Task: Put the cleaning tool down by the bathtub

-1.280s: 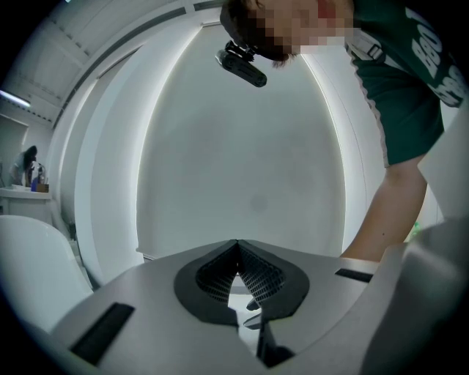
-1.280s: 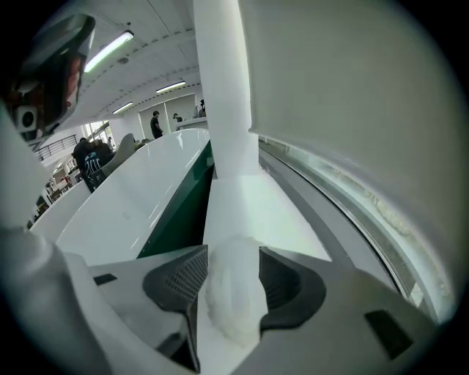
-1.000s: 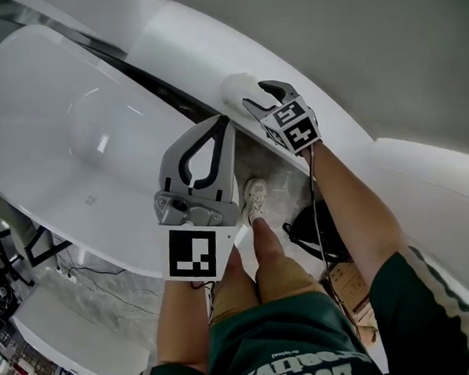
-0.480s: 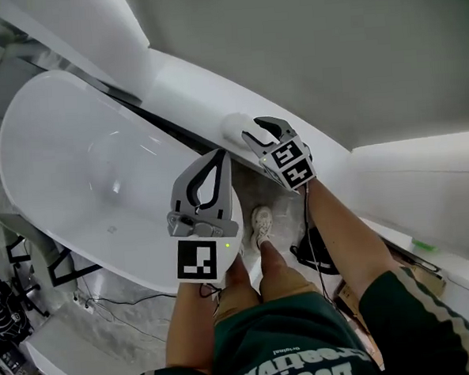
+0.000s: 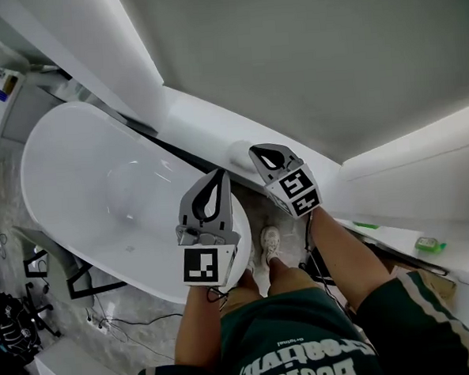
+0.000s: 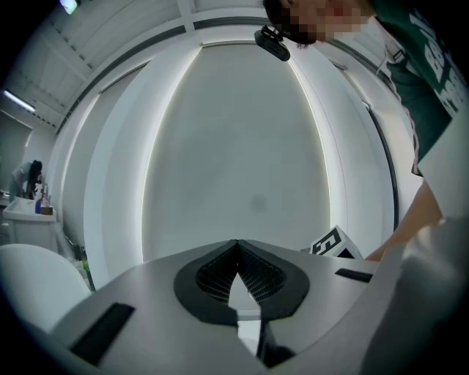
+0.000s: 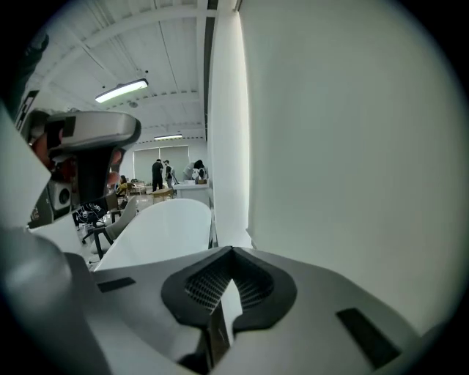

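The cleaning tool, a white rounded pad, lies on the white ledge behind the bathtub. My right gripper hovers just right of the pad. Its jaws meet at the tips with nothing between them, as the right gripper view confirms. My left gripper hangs over the tub's near rim, also shut and empty. In the left gripper view it points up at a pale wall, with the right gripper's marker cube beside it.
A grey wall rises behind the ledge. My legs and a white shoe stand on the marbled floor between tub and ledge, next to a black bundle. A green item lies on the right counter. Distant people stand beyond the tub.
The right gripper's jaws, open beside the white pad a second ago, have closed empty, and the pad stays on the ledge. Both grippers sit lower in the head view.
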`<state>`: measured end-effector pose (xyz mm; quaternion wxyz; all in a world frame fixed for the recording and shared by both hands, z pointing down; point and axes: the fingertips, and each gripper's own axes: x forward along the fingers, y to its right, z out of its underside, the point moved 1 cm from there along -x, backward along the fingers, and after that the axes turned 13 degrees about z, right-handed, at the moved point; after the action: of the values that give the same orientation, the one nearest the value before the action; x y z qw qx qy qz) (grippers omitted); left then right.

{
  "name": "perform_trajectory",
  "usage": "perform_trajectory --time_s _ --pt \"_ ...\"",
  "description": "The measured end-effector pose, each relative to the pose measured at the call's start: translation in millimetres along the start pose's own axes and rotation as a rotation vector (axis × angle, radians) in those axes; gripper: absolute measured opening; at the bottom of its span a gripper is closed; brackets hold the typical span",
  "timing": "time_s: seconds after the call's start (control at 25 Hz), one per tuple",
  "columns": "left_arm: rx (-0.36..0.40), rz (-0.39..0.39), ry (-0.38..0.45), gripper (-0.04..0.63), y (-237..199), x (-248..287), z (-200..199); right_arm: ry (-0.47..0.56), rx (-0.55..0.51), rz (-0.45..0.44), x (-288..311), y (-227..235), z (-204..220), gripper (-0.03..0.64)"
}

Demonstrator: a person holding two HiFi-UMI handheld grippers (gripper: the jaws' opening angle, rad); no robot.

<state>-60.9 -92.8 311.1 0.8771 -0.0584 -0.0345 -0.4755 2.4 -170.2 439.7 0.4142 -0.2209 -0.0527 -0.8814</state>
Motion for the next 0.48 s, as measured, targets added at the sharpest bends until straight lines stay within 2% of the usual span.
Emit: perform_trajectory --time_s 0.48 --pt "0.040 0.051 0.088 0.006 12.8 -28.7 -65.0 0.232 0.015 0.017 -80.2 -18.3 -105.7 0.015"
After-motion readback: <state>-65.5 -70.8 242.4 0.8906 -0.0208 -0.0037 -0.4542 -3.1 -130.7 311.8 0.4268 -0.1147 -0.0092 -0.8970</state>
